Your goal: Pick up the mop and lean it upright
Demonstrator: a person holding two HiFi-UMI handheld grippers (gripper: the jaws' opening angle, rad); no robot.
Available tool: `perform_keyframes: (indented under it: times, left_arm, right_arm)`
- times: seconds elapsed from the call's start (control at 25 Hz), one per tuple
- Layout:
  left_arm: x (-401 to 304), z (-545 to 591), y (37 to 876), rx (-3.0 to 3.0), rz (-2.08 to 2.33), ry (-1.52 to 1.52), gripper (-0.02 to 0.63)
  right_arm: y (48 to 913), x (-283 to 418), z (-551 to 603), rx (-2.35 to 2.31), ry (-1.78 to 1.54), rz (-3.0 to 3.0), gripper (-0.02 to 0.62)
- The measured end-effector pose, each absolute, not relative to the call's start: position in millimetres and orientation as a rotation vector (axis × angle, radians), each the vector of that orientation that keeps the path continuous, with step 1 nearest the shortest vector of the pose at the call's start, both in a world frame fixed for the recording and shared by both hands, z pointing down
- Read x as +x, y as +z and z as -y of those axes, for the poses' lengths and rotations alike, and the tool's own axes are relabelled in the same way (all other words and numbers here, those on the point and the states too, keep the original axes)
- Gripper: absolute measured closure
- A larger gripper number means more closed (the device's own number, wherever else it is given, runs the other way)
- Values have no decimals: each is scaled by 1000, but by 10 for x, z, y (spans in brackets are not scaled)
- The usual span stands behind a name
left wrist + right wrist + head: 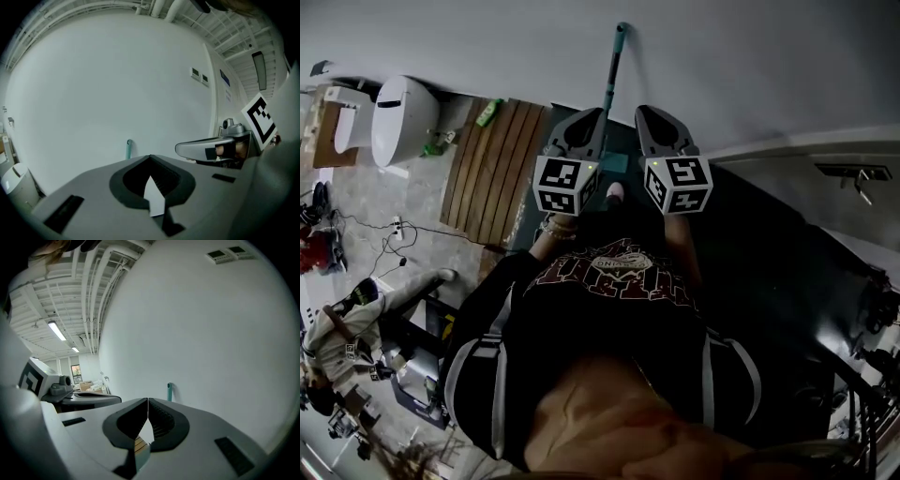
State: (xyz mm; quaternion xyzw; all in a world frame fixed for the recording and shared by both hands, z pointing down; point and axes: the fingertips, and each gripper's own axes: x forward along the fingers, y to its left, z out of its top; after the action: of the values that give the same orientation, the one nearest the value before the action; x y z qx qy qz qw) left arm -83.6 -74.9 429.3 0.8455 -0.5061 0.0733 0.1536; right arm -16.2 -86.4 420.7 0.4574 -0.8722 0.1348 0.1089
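The mop (615, 62) stands with its teal handle leaning against the white wall, straight ahead of both grippers. My left gripper (591, 116) and right gripper (651, 114) are held side by side just short of it, both shut and empty, neither touching the handle. The handle's top end pokes up above the closed jaws as the mop handle (129, 149) in the left gripper view and the mop handle (169, 392) in the right gripper view. The left gripper (150, 157) sees the right gripper (206, 149) beside it. The right gripper (148, 400) has its jaw tips meeting.
A wooden slatted mat (492, 169) lies left of the mop, with a green bottle (489, 112) at its far end and a white toilet (401, 117) beyond. Cables and a person (347, 323) are at the lower left. A dark counter (825, 216) runs along the right.
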Motion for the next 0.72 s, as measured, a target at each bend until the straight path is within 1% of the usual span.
perform_keyframes:
  times: [0.4,0.72]
  left_arm:
    - [-656,1200,4335,2345,1560,215,566]
    - [-662,1518,4345,2369,1538,241,566]
  right_arm:
    - [4291,104,1300,1266,419,2601,577]
    - [4321,196,1552,1329,440,2578,577]
